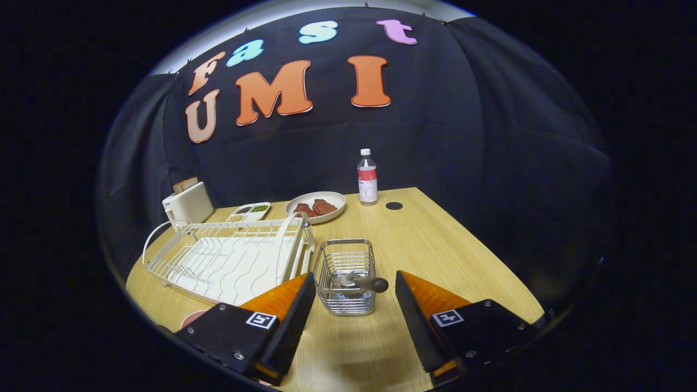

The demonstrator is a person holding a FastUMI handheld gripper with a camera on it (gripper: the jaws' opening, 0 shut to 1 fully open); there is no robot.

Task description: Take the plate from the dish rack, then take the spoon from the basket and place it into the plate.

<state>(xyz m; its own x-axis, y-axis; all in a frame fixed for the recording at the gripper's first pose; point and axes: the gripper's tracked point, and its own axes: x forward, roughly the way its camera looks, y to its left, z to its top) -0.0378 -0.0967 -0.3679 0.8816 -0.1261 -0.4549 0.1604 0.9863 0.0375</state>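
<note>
Spoon [362, 282] lies crosswise in the wire basket [347, 275] just ahead of the gripper [355, 296], fingers spread wide, holding nothing

The dish rack [231, 261] is a white wire frame with a curved loop handle, standing on the wooden table; its slots hold no dishes. Just beside it stands the basket [347, 275] — a small rectangular wire container, upright, ahead of and between the two fingers. The spoon [362, 281] lies inside it, tilted, its metal bowl down in the basket and its dark handle poking out over the rim toward the far-side finger. A pink rounded edge, likely the plate [191, 317], shows on the table next to the near finger, mostly hidden by it — too little shows to tell more.
</note>
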